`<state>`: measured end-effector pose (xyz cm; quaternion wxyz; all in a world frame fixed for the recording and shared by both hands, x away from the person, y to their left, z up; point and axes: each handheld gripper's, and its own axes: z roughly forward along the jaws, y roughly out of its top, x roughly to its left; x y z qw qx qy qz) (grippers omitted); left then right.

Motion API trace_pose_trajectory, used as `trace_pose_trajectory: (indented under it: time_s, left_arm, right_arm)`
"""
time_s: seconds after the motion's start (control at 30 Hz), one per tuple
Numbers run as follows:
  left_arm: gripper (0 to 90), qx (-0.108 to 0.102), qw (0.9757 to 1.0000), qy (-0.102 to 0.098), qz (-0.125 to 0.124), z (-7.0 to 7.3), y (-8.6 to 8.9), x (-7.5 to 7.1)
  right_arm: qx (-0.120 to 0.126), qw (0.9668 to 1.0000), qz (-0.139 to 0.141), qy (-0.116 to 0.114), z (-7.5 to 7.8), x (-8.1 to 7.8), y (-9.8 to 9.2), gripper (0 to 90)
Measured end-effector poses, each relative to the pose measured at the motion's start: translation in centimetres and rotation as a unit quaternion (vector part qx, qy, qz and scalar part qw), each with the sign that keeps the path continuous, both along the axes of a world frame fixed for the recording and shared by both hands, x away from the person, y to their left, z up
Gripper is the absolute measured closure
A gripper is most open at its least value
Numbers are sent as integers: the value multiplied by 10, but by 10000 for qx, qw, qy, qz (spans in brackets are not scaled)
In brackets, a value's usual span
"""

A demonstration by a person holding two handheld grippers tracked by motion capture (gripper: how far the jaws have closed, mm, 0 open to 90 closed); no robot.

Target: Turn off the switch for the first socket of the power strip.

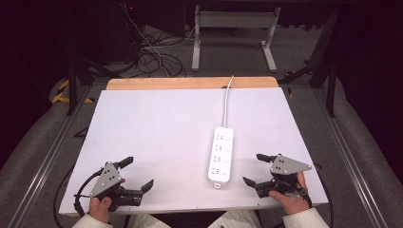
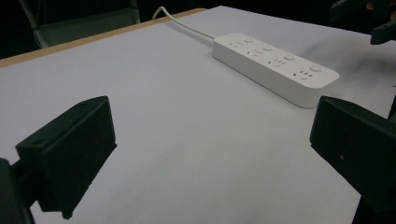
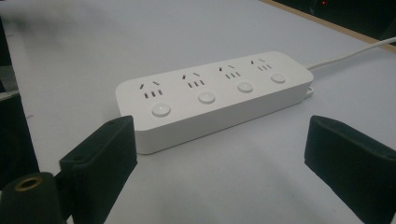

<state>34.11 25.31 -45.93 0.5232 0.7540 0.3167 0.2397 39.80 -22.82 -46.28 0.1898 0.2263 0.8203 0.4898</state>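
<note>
Power strip (image 1: 221, 154), white, unlabelled sockets, round buttons

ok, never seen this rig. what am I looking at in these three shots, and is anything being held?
No robot arm here: a person sits at a table and holds a two-jaw tool in each hand. The high view looks down from above the person's side; the left tool shows at its left, the right tool at its right. The other two pictures come from cameras riding on the tools, each looking along its own two black jaws. On the white tabletop lies one thing: a white power strip with four sockets and four buttons, its cord running off the far edge. Nothing is held. Both tools stand open with nothing between the jaws, the right one close beside the strip's near end, apparently apart from it.
</note>
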Motion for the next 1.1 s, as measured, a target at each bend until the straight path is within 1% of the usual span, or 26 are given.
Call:
trace_pose_trajectory:
  time_s: [0.1, 0.27, 0.53, 0.57, 0.7, 0.73, 0.77, 0.83, 0.97, 1.03, 1.1]
  left_arm:
    - [7, 46, 10000, -43, 27, 0, -1, 0]
    - [6, 290, 9994, -147, 72, 0, -4, -2]
    - [6, 242, 9995, -153, 110, 1, -3, -3]
    - [7, 279, 9994, -162, 110, 1, -3, -3]
    - [6, 239, 9996, -147, 82, 1, -3, -3]
    - [6, 209, 9997, -113, 84, 0, -3, -3]
    - [6, 240, 9996, -142, 90, 0, -3, -2]
    - [6, 220, 9997, -99, 107, 0, -3, -2]
    - [6, 246, 9995, -102, 153, 0, -3, -2]
    - [6, 285, 9994, -102, 153, 0, -3, -2]
    - [6, 293, 9994, -85, 153, 0, -3, -2]
  right_arm:
    - [-31, 10000, -9, -17, 0, 0, 0, 98]
    - [-33, 10000, 2, -23, 0, -1, 0, 99]
    - [-50, 10000, 16, -56, 1, -1, 1, 99]
    - [-54, 9999, -43, -78, 1, -2, 1, 101]
    - [-34, 10000, -42, -70, 2, -3, 1, 133]
    - [-37, 10000, -35, -56, 2, -3, 1, 137]
    - [-51, 10000, -16, -43, 2, -3, 2, 146]
    - [-63, 10000, -8, -35, 3, -3, 2, 149]
    - [-144, 9999, -44, -23, 6, -1, 3, 167]
    - [-212, 9998, -34, 27, 11, 2, 5, 205]
    - [-217, 9997, -28, 49, 13, 3, 6, 214]
